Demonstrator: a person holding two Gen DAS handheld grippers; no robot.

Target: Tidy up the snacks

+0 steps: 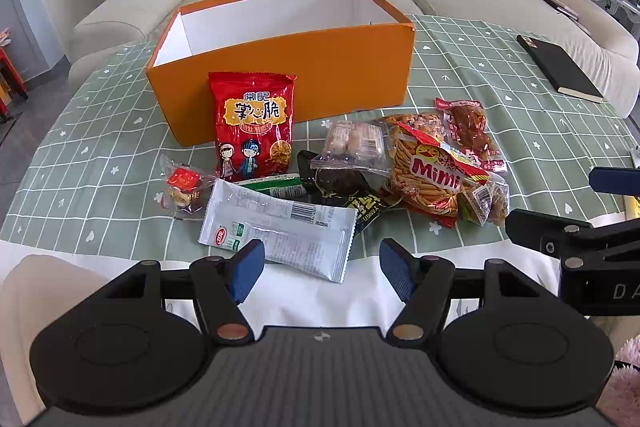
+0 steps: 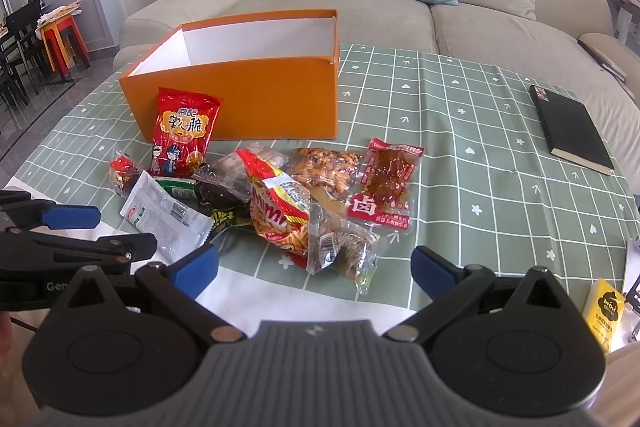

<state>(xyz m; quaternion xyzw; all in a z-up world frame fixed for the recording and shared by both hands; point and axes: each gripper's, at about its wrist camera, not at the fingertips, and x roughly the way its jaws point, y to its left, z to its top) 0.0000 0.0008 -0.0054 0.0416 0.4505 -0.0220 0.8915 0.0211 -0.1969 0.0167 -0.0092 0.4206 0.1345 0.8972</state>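
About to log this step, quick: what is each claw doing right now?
Left claw: open, holding nothing.
Right claw: open, holding nothing.

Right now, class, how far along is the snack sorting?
Done: nothing shows inside the open orange cardboard box. In hand: nothing; the left gripper and right gripper are open and empty. Left: the whole pile, including the red noodle-snack bag and white wrapper.
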